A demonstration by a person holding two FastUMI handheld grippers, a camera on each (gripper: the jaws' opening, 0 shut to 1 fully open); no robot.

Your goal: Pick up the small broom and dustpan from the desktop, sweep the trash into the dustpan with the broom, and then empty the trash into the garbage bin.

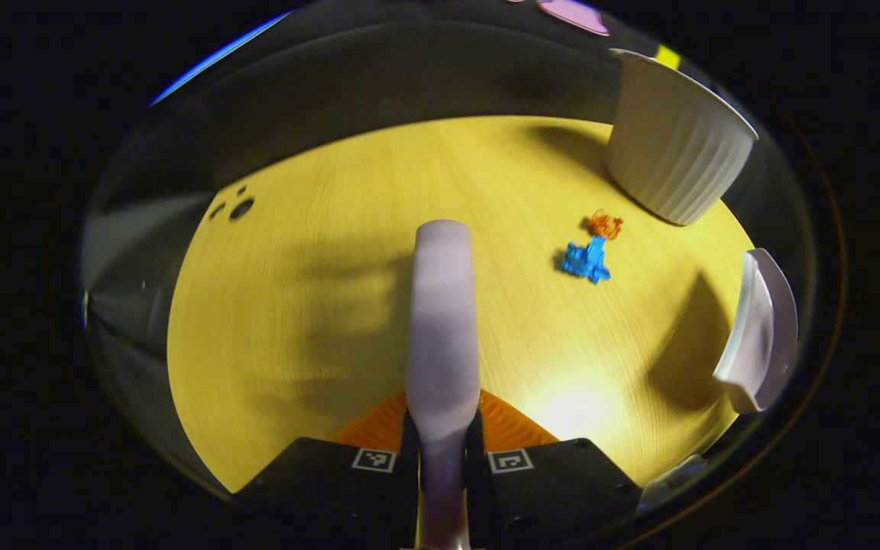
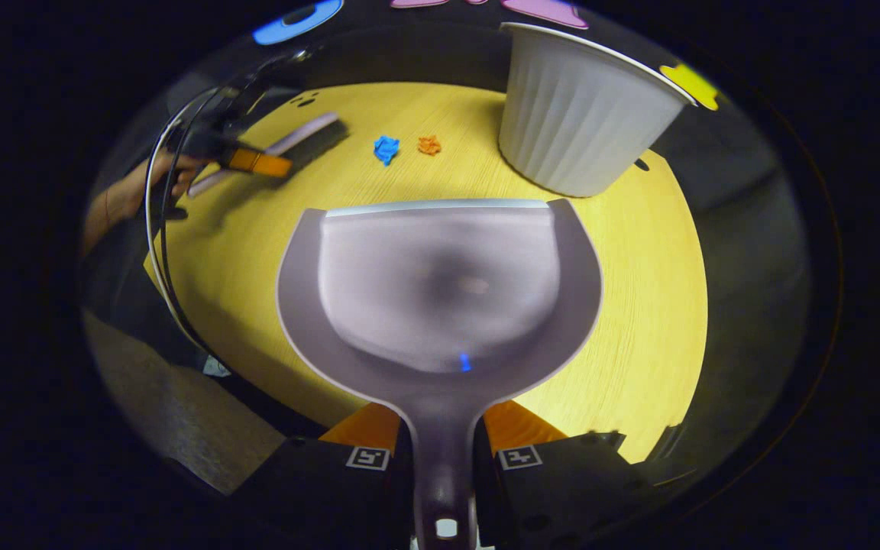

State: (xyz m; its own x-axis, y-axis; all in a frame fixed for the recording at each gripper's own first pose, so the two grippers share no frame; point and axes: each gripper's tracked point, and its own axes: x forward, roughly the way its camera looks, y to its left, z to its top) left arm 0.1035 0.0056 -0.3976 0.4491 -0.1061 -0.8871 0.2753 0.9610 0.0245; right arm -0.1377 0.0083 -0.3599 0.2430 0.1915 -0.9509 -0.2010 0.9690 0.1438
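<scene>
The broom (image 1: 442, 321), pale lilac, is held off the counter by its handle, its dark bristles seen in the right gripper view. The dustpan (image 2: 440, 286), pale grey with a raised rim, is held level by its handle, mouth toward the trash. A blue scrap (image 1: 585, 261) and an orange scrap (image 1: 606, 224) lie just beside each other near the white ribbed garbage bin (image 2: 574, 122), which stands upright.

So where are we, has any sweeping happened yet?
Pickup looks done: the left gripper is shut on the broom, the right gripper on the dustpan. Sweeping hasn't happened: the blue scrap and orange scrap lie on the table, and the pan looks empty. Left: sweep them in, then tip into the bin.
</scene>
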